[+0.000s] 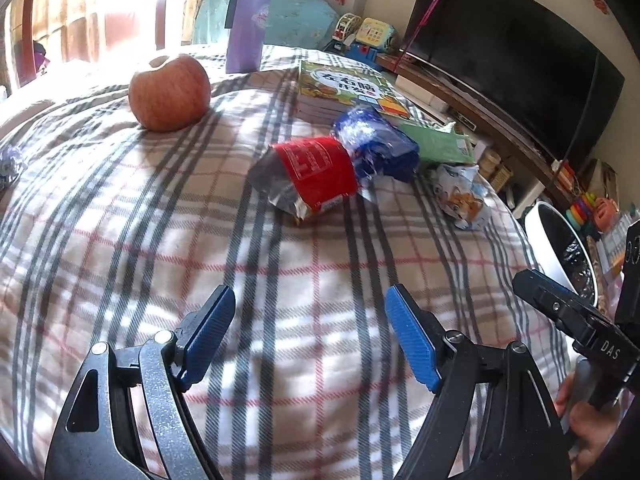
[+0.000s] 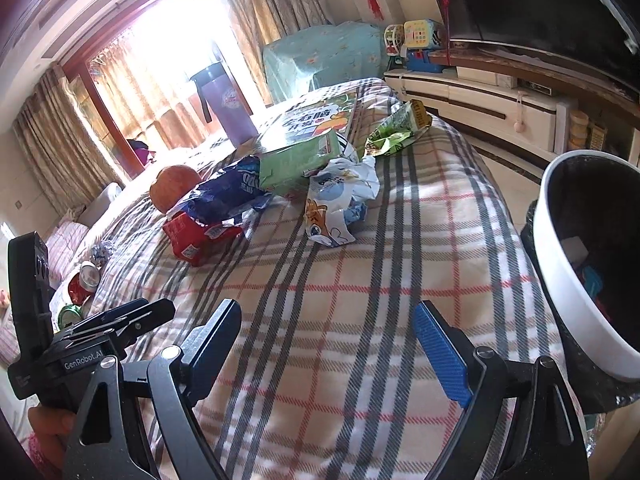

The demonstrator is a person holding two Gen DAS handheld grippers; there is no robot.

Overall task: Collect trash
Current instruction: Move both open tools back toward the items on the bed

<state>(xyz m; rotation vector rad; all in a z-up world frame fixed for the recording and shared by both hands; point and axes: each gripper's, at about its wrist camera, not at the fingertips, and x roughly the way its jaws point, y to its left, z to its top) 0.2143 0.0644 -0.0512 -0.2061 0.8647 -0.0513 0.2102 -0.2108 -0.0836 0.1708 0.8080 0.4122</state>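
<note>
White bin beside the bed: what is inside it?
The white bin holds a white piece and something blue; its dark depths hide the rest.

far ahead of the right fingers, the round red apple (image 2: 176, 190) sits half hidden behind the crumpled blue foil wrapper (image 2: 226, 196). right of those fingers, the white round trash bin (image 2: 576, 280) runs off the frame edge, its dark contents unreadable. far left of the left fingers, a small crumpled silver wrapper (image 1: 10, 166) is cut off.
</note>
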